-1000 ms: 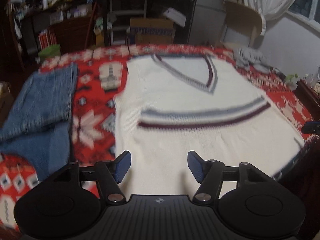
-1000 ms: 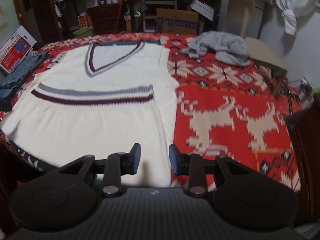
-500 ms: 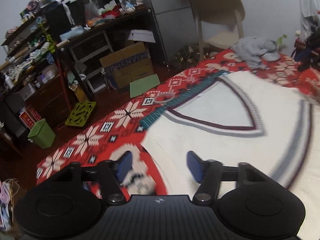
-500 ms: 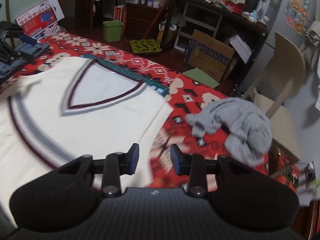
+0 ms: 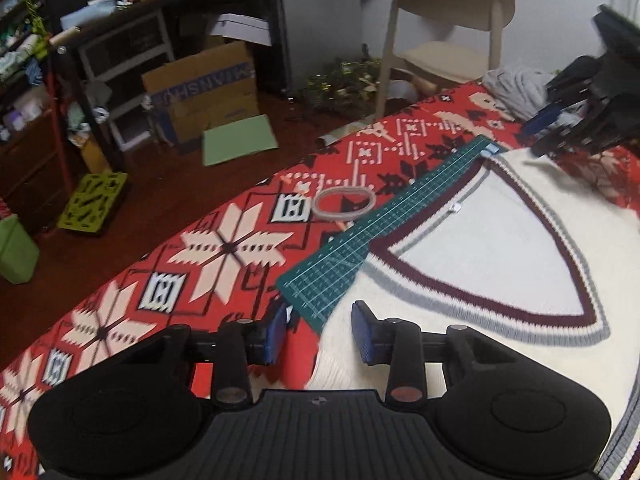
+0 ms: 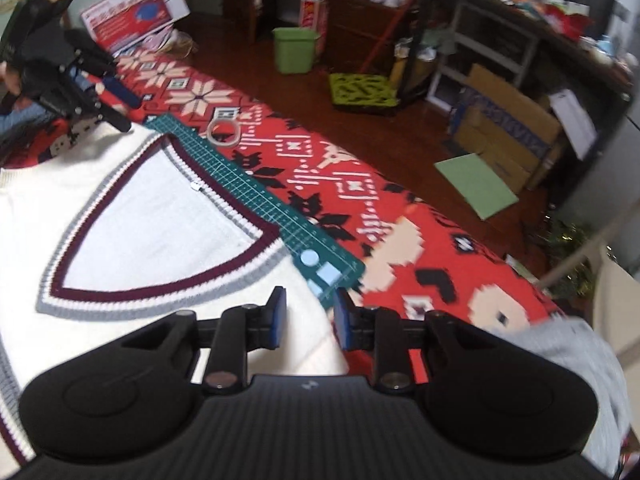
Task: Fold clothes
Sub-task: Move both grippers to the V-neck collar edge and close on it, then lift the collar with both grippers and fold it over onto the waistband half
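A second ago both cameras looked up the length of the cream vest from its hem end; now each one looks at a shoulder, so both hands have travelled to the collar end of the garment. In the left wrist view the left gripper (image 5: 318, 332) sits at the bottom centre of the frame with the shoulder edge of the vest (image 5: 480, 252) lying just between its blue pads; the jaws are narrower than they were and are closing, though the pads do not yet press the knit. In the right wrist view the right gripper (image 6: 308, 320) stands at the bottom centre over the other shoulder corner, its jaws also closing with a gap still showing, the vest's edge under them and not yet pinched. The vest spreads flat over the red patterned blanket (image 5: 224, 248), its V-neck with the maroon and grey trim filling the right of the left view and the left of the right view. A green cutting mat (image 5: 384, 224) pokes out from under the collar, and a grey ring (image 5: 344, 202) lies on the blanket just beyond it. A crumpled grey garment (image 6: 588, 364) sits at the lower right of the right view, apart from the vest. My reading is that the reach is finished and the grasp of both shoulders is starting, most likely to carry the top down toward the hem; the mat under the collar could catch in either pinch.
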The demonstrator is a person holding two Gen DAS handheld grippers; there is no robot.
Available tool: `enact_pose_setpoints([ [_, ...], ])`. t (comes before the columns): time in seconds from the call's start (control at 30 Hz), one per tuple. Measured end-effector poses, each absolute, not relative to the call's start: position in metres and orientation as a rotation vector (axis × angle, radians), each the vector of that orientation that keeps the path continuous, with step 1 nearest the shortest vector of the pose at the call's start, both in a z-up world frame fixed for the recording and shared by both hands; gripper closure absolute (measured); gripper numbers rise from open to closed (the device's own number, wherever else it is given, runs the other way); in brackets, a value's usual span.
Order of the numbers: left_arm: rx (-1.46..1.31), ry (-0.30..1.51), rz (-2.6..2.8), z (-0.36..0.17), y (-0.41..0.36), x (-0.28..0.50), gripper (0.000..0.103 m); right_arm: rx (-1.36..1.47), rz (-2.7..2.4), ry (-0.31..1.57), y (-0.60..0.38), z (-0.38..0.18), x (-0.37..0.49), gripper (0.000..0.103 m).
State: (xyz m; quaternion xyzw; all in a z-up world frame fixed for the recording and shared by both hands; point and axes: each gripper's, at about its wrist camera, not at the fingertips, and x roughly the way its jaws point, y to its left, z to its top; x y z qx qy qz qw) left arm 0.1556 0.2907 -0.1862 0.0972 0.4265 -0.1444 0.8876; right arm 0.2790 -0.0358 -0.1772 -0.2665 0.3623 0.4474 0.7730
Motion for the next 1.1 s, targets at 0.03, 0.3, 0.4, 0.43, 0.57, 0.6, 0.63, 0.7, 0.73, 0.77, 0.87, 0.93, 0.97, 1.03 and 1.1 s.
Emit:
enact_pose_setpoints([
  [0.03,0.191,0.896,-0.314,-0.187,0.292,0.159,0.067,-0.588,0.981,0.790,-0.031,-0.180,0.282,0.077],
  [0.3,0.181,0.913,-0.399,-0.196,0.289,0.172,0.072,-0.617,1.022,0.804,-0.016,-0.191,0.299,0.081],
  [0.4,0.162,0.919,-0.427,-0.196,0.287,0.171,0.087,-0.604,1.028,0.810,-0.017,-0.192,0.298,0.093],
  [0.43,0.163,0.924,-0.434,-0.195,0.286,0.171,0.088,-0.603,1.029,0.810,-0.016,-0.192,0.296,0.094],
  [0.57,0.133,0.940,-0.436,-0.195,0.288,0.175,0.088,-0.621,1.034,0.814,-0.014,-0.191,0.293,0.095],
  [0.6,0.131,0.943,-0.434,-0.195,0.287,0.175,0.088,-0.622,1.036,0.820,-0.013,-0.191,0.294,0.100],
  [0.63,0.127,0.946,-0.435,-0.194,0.286,0.176,0.096,-0.624,1.037,0.826,-0.012,-0.191,0.294,0.101],
  [0.7,0.100,0.948,-0.417,-0.193,0.285,0.176,0.097,-0.647,1.031,0.823,-0.009,-0.190,0.291,0.102],
  [0.73,0.113,0.936,-0.409,-0.191,0.284,0.173,0.098,-0.665,1.028,0.816,-0.008,-0.189,0.288,0.103],
  [0.77,0.126,0.925,-0.400,-0.189,0.282,0.170,0.099,-0.676,1.027,0.810,-0.007,-0.188,0.285,0.103],
  [0.87,0.148,0.889,-0.376,-0.179,0.280,0.160,0.101,-0.665,1.023,0.785,-0.011,-0.175,0.276,0.103],
  [0.93,0.151,0.856,-0.369,-0.167,0.280,0.151,0.100,-0.634,1.021,0.764,-0.018,-0.160,0.269,0.103],
  [0.97,0.151,0.840,-0.366,-0.160,0.279,0.145,0.101,-0.621,1.022,0.753,-0.021,-0.152,0.264,0.103],
  [1.03,0.155,0.804,-0.365,-0.143,0.277,0.131,0.101,-0.613,1.020,0.724,-0.029,-0.136,0.250,0.103],
  [1.1,0.170,0.765,-0.366,-0.125,0.273,0.114,0.101,-0.612,1.017,0.699,-0.038,-0.120,0.233,0.103],
])
